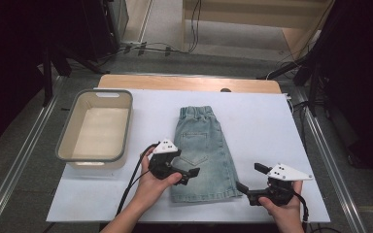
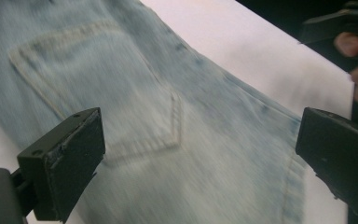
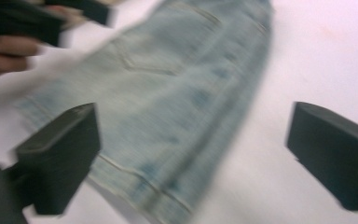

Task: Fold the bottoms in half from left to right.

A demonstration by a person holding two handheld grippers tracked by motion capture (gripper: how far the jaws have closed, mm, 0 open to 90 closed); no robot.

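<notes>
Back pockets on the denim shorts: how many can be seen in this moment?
1. The pocket sits on the left half of the shorts, just above the left hand-held gripper. The shorts look folded, so another may be hidden.

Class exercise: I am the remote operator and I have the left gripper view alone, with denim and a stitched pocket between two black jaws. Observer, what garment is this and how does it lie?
Observer: Folded denim shorts, flat on the white sheet, elastic waistband at the far end.
Operator: Anything else on the table?
Observer: A grey-rimmed tub stands left of the shorts, apart from them.
Operator: Where is the other claw?
Observer: The right claw hovers open by the shorts' near right corner, holding nothing.
Operator: And mine?
Observer: The left claw is open over the shorts' lower left part.
</notes>
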